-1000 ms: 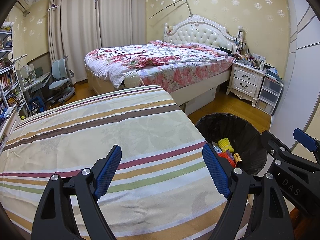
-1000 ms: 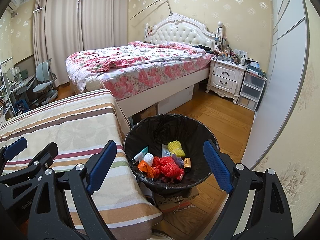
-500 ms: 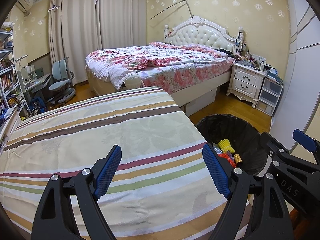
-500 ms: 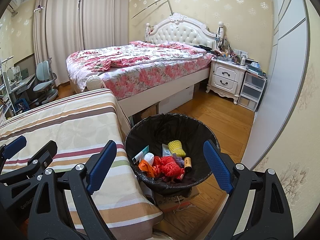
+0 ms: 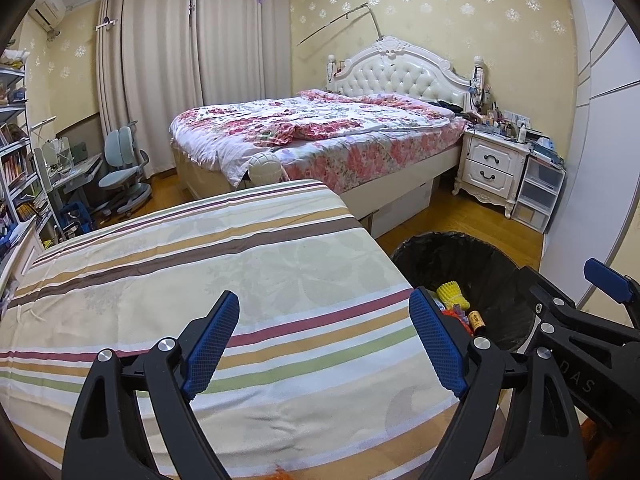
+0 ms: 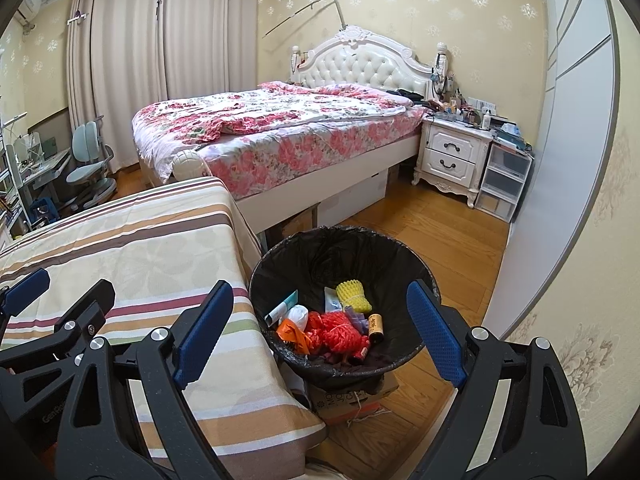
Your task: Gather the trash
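A black-lined trash bin (image 6: pixel 416 264) stands on the floor right of the striped table (image 6: pixel 132 256). It holds red netting (image 6: pixel 338 330), a yellow foam sleeve (image 6: pixel 352 296), a small brown battery (image 6: pixel 375 326), a white tube and other scraps. My right gripper (image 6: pixel 320 332) is open and empty, above the bin's near side. My left gripper (image 5: pixel 324 340) is open and empty over the striped tablecloth (image 5: pixel 200 280); the bin (image 5: pixel 500 264) shows at its right. Part of the right gripper (image 5: pixel 580 320) shows at the left view's right edge.
A bed with a floral cover (image 6: pixel 280 128) lies beyond the table. A white nightstand (image 6: pixel 452 156) and plastic drawers (image 6: pixel 504 184) stand at the back right. A wardrobe wall (image 6: pixel 560 160) runs along the right. A cardboard box (image 6: pixel 352 396) sits under the bin. A desk chair (image 5: pixel 120 168) is at the left.
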`<control>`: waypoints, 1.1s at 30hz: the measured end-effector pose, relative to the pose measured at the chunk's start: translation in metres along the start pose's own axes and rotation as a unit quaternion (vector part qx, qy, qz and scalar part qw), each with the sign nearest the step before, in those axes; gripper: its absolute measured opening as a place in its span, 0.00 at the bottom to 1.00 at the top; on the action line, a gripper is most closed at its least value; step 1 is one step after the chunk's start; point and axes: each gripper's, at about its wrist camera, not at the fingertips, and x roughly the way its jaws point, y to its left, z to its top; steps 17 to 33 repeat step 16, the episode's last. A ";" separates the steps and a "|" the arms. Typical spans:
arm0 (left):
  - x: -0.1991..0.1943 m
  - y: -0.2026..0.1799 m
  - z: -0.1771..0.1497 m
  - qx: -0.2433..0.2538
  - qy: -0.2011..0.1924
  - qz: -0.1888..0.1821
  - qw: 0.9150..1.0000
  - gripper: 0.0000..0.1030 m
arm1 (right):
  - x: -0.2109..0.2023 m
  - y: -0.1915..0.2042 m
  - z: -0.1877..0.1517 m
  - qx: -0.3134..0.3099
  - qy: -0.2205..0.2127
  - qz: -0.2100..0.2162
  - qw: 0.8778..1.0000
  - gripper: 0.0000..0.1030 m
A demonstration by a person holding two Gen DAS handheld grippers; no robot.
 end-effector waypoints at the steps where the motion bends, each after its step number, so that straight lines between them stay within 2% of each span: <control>1: 0.000 0.000 0.000 0.000 0.000 0.000 1.000 0.82 | 0.000 0.000 0.000 -0.001 0.000 0.000 1.000 0.84; 16: 0.007 0.017 0.001 -0.013 0.009 0.022 1.000 0.82 | 0.002 0.006 0.004 -0.006 0.006 0.000 1.000 0.84; 33: 0.007 0.017 0.001 -0.013 0.009 0.022 1.000 0.82 | 0.002 0.006 0.004 -0.006 0.006 0.000 1.000 0.84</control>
